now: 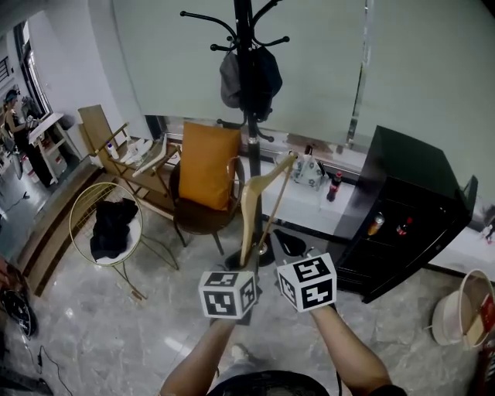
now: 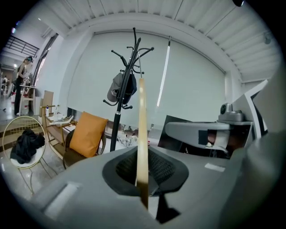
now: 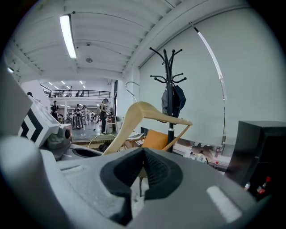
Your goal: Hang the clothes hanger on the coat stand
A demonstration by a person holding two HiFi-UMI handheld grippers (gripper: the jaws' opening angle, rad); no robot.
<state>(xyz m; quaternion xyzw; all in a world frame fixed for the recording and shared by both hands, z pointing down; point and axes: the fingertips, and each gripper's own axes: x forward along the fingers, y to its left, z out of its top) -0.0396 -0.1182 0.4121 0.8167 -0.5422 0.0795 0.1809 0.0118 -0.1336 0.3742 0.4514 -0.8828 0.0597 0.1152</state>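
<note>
Two grippers side by side. Left gripper point(image 2: 142, 181) clamped on lower end of wooden clothes hanger point(image 2: 142, 129), which rises upright ahead of it. Right gripper point(image 3: 143, 154) just right of it, jaws pressed together, nothing between. Coat stand point(image 1: 246, 93) farther ahead, beyond hanger.

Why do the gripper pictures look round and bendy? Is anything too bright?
Left gripper view: a wide lens curves the ceiling and blackens the corners; the near hanger looks soft. Right gripper view: same bending, the ceiling lamp glares. Head view: straighter, coat stand sharp.
</note>
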